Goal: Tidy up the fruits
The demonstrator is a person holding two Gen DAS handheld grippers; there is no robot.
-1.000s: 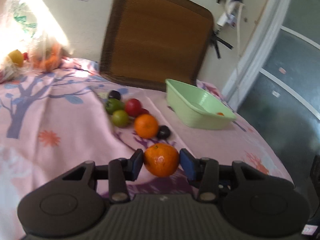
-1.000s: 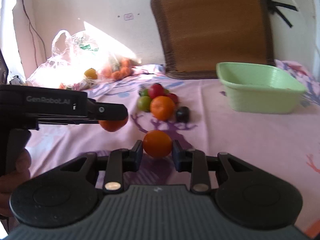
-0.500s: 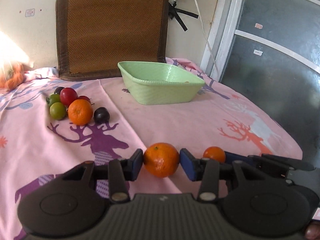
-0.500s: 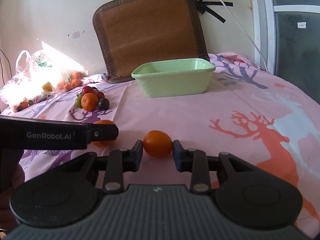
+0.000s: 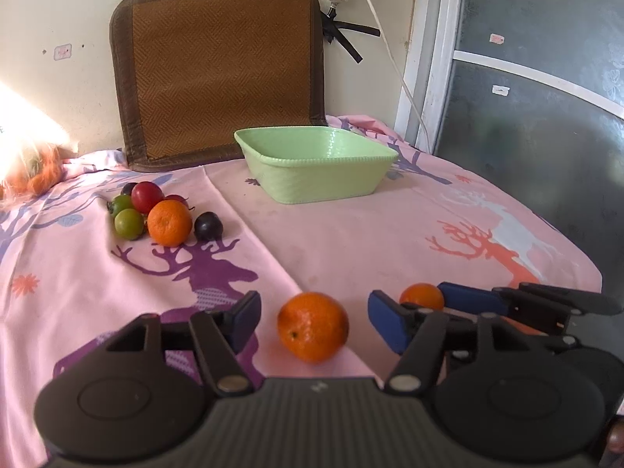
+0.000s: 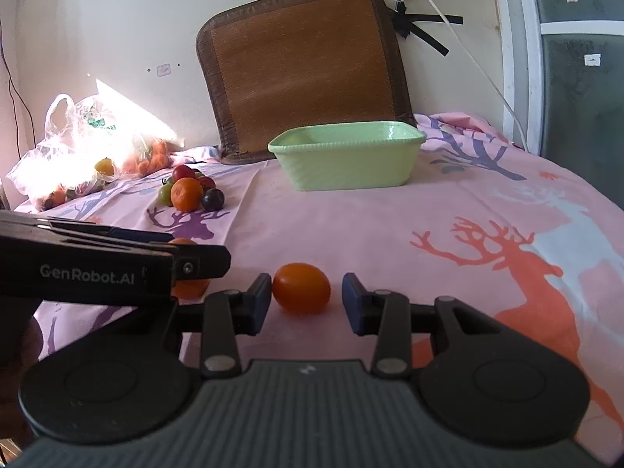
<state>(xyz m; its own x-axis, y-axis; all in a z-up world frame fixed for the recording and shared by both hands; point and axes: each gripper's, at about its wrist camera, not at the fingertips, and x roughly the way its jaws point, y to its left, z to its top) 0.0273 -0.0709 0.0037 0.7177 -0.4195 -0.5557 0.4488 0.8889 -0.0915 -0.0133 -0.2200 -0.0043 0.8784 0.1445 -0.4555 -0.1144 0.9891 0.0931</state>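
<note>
The left tongs [image 5: 314,318] are matte black, with ribbed grey housing, two round side discs, silver pivot screws and dark blue pads [image 5: 384,325]. The right tongs [image 6: 306,298] match. White "GenRobot.AI" lettering marks the left tongs' side, next to a small screw.

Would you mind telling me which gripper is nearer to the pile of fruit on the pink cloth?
Left. The left gripper, jaws opening around an orange, sits on the pile side; the right gripper is beyond it, farther away.
</note>
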